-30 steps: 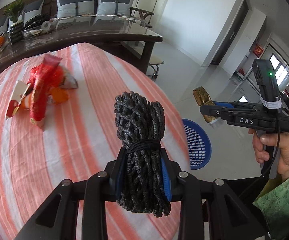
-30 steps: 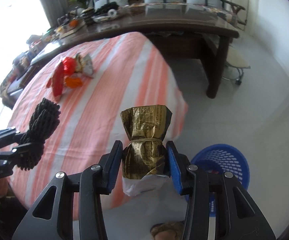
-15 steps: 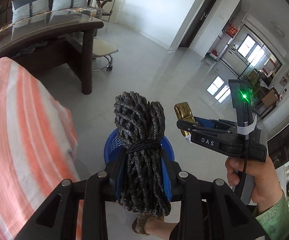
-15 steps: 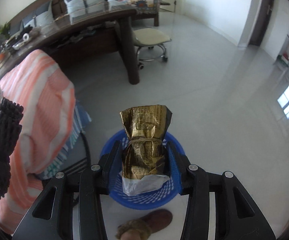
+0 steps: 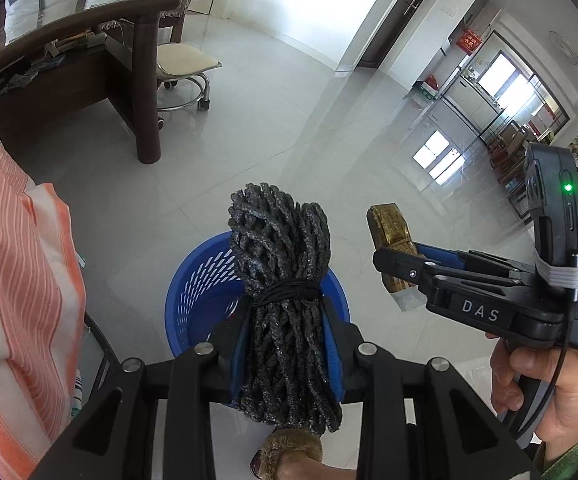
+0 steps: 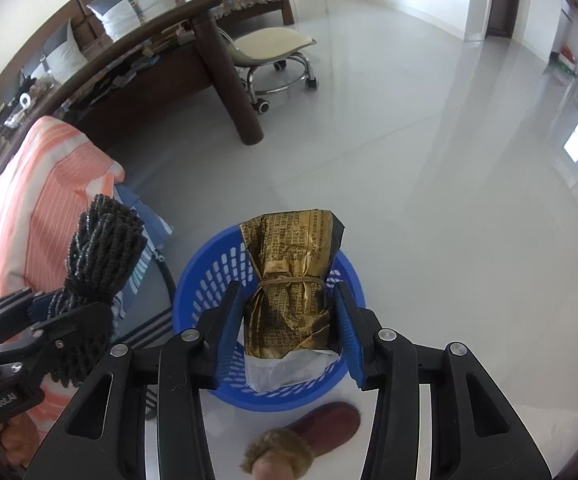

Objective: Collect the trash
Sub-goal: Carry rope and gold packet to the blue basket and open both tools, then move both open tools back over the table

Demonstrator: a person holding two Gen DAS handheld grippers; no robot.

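Our left tool (image 5: 285,344) grips the bound black rope bundle (image 5: 283,280); our right tool (image 6: 289,320) clamps the gold foil packet (image 6: 291,280). Both hang over the blue perforated plastic basket (image 6: 209,280), lower centre. Released off-centre, either might clip the rim and fall to the floor.

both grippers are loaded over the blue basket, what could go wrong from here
1. The right gripper holds the gold packet over the blue basket, but in the left wrist view it looks off to one side; released there, it might miss.
2. The black rope bundle is long and could catch the rim.
3. A slippered foot beside the basket could knock it.
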